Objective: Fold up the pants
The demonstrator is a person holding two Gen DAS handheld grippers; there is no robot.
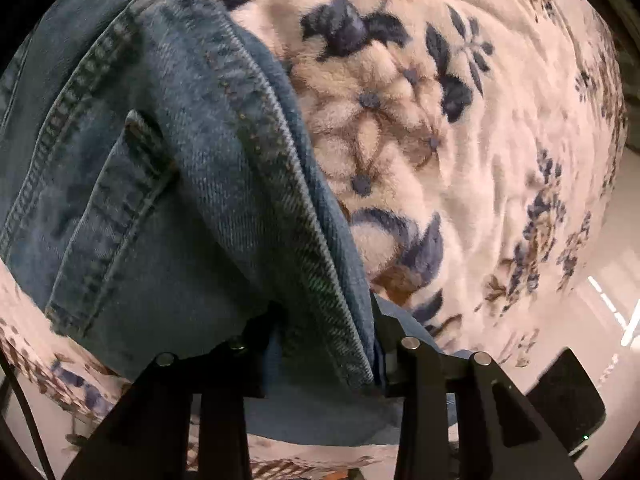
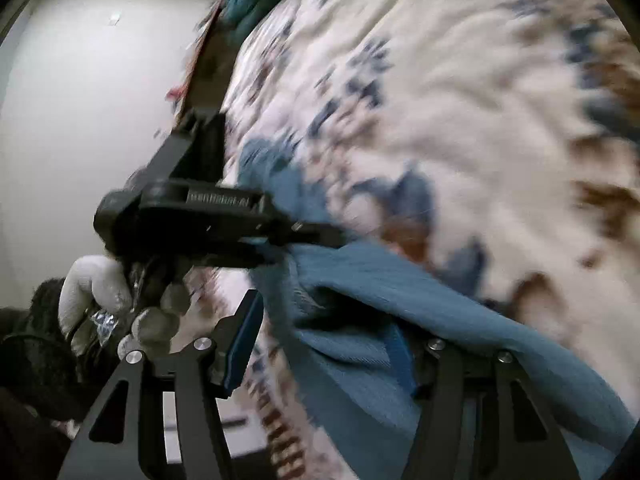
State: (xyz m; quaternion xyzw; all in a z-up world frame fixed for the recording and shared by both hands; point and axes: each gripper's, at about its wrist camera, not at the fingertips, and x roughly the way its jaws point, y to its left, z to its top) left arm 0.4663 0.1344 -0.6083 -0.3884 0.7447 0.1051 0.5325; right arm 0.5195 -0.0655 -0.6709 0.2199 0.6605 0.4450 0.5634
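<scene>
My left gripper [image 1: 324, 344] is clamped on the edge of the jeans [image 1: 160, 184].
The jeans lie on the flowered blanket [image 1: 460, 128]; my right gripper [image 2: 324, 356] stands open, denim [image 2: 360, 344] lying loose between its fingers; the picture is blurred; my gloved hand [image 2: 104, 296] grasps the other gripper's handle.
</scene>
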